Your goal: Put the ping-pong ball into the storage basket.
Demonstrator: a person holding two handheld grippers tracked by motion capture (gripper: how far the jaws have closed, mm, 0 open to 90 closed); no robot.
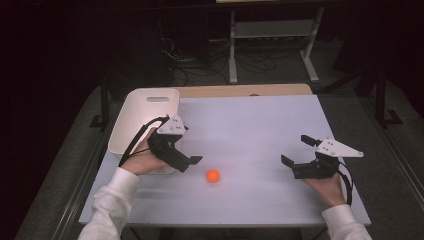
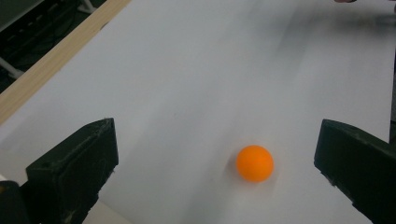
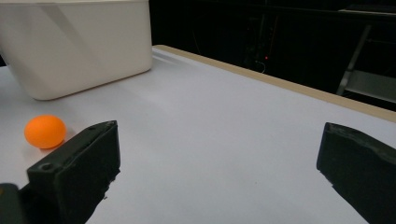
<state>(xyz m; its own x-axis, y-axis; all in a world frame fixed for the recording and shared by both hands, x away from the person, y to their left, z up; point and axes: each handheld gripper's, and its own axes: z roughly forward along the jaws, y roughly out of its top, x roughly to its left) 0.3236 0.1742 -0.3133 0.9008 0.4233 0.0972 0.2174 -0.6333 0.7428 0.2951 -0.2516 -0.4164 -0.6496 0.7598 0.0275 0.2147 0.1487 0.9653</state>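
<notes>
Tabletop (image 1: 260, 125) first: it is lying white and broad under the high view, with a strip of bare wood showing along its far edge and a dark floor with cables and a metal frame beyond it. Next in size, a white bin (image 1: 142, 115) is standing at the table's left side, open at the top, with a slot handle cut into its far wall; in the right gripper view its pale wall is rising at the far left, resting on the white surface.

Two white sleeves are coming in from the bottom of the high view. At the left, the left gripper (image 1: 192, 162) is hovering just in front of the bin's near corner, pointing toward the middle of the table. Its jaws are standing wide apart and gripping nothing. At the right, the right gripper (image 1: 299, 150) is sitting low near the table's right edge, well apart from the other tool, its jaws likewise spread wide with nothing between them.

Smallest of all, an orange ball (image 1: 213, 175) is lying on the bare white surface, just beside the left gripper's tips and near the front of the bin, touching neither. In the left gripper view it is showing ahead of the two black jaws, nearer the right-hand one. In the right gripper view it is sitting far off beyond the left-hand jaw, in front of the bin.
</notes>
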